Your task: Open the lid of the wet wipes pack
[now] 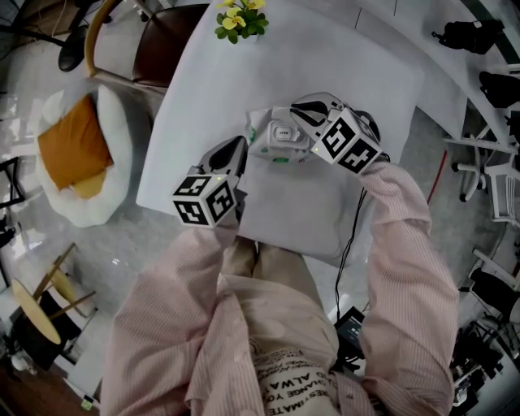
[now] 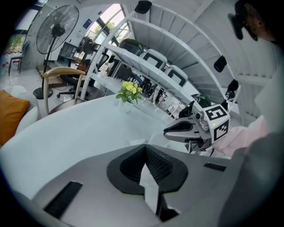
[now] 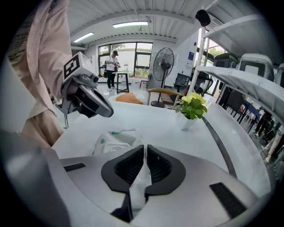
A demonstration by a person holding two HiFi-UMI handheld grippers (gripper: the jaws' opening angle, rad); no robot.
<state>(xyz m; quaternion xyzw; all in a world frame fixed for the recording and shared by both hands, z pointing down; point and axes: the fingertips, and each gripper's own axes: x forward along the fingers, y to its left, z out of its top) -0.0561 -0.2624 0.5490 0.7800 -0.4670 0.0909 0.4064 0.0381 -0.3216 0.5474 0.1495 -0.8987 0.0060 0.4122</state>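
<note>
The wet wipes pack (image 1: 275, 140), white with green print and a white lid on top, lies on the white table (image 1: 325, 65). My left gripper (image 1: 237, 148) is at the pack's left end. In the left gripper view its jaws (image 2: 145, 150) are shut on a strip of white wrapper (image 2: 149, 184). My right gripper (image 1: 299, 110) reaches over the pack's right end. In the right gripper view its jaws (image 3: 145, 149) are pressed together on white wrapper (image 3: 141, 177), with the rest of the pack (image 3: 113, 142) lying just ahead. The lid looks flat.
A small pot of yellow flowers (image 1: 241, 18) stands at the table's far edge. A brown chair (image 1: 166, 45) and a round seat with an orange cushion (image 1: 77, 154) are to the left. A floor fan (image 2: 57, 31) and desks stand beyond.
</note>
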